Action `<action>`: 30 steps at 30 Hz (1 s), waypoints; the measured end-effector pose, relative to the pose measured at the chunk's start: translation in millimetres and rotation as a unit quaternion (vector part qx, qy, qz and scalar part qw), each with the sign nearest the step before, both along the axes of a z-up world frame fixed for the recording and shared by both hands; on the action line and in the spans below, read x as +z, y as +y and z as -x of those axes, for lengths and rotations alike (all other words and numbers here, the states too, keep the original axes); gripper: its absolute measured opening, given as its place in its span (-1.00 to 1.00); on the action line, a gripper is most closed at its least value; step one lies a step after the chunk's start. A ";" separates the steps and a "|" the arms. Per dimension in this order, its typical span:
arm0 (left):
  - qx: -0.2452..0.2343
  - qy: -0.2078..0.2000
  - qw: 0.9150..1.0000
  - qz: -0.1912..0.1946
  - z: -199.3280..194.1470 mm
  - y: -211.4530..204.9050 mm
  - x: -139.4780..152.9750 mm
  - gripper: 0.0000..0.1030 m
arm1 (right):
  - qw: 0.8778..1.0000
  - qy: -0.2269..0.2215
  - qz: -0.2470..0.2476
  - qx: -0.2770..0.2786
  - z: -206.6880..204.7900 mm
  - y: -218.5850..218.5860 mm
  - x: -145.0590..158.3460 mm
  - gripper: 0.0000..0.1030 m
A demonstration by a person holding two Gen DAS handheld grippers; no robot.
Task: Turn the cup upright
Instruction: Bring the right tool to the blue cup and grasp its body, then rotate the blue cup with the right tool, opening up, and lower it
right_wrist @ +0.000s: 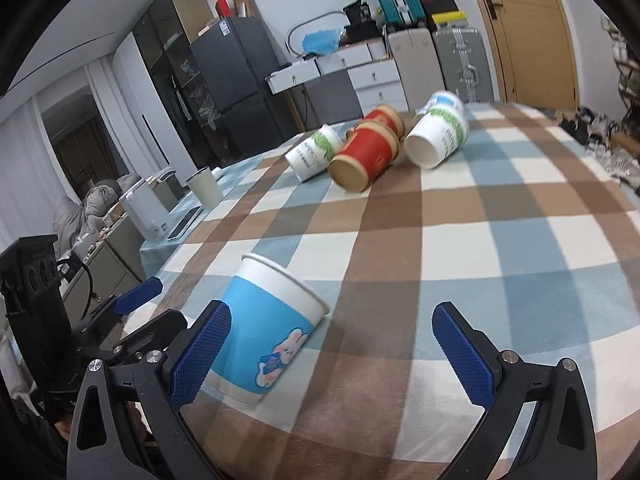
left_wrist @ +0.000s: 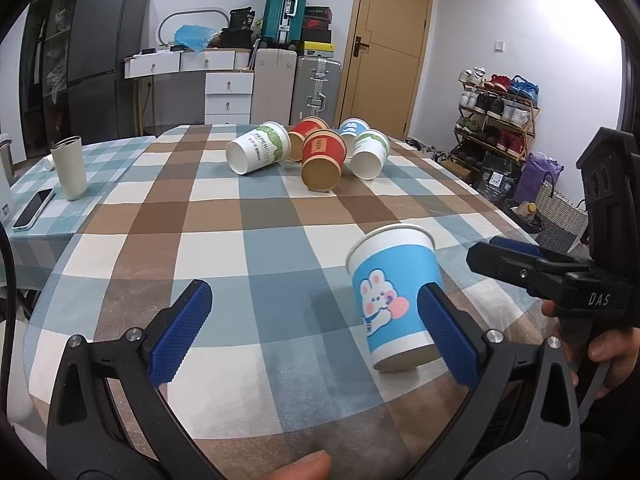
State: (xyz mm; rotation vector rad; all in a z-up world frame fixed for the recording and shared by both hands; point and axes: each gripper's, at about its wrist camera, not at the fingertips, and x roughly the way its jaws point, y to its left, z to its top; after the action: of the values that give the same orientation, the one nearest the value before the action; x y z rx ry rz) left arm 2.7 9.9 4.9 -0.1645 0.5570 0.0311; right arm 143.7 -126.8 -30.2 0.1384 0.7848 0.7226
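A blue paper cup with a rabbit print (left_wrist: 394,296) stands upright on the checked tablecloth (left_wrist: 256,216), mouth up; it also shows in the right wrist view (right_wrist: 266,332). My left gripper (left_wrist: 316,328) is open, its right pad (left_wrist: 448,338) close beside the cup. My right gripper (right_wrist: 332,356) is open, its left pad (right_wrist: 200,356) close beside the cup; it shows at the right edge of the left wrist view (left_wrist: 520,260). Neither gripper holds the cup.
Several paper cups lie on their sides at the far end: white-green (left_wrist: 258,152), red (left_wrist: 322,164), white-green (left_wrist: 370,154), another red (left_wrist: 306,136), a blue one (left_wrist: 352,126). A cream tumbler (left_wrist: 70,168) and a phone (left_wrist: 34,208) sit at the left.
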 end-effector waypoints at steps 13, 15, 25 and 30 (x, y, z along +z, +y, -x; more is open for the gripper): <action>0.029 0.008 1.000 0.003 1.3 20.7 -9.2 0.99 | 0.992 0.113 -0.040 0.041 -18.3 26.6 -10.8 0.94; 0.030 0.007 1.000 0.003 1.6 21.2 -9.5 0.99 | 0.989 0.130 -0.049 0.045 -21.9 28.7 -12.0 0.88; 0.030 0.008 1.000 0.001 1.6 22.4 -10.0 0.99 | 0.975 0.200 -0.078 0.052 -40.6 33.9 -25.1 0.46; 0.028 0.010 1.000 0.000 1.0 20.5 -10.5 0.99 | 0.973 0.207 -0.086 0.059 -41.4 31.7 -26.1 0.37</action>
State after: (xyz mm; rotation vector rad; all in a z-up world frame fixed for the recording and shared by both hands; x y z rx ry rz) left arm 1.7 30.4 -5.6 -0.1805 0.5718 0.0872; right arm 185.1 -95.1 -56.4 0.4123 1.1334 0.8881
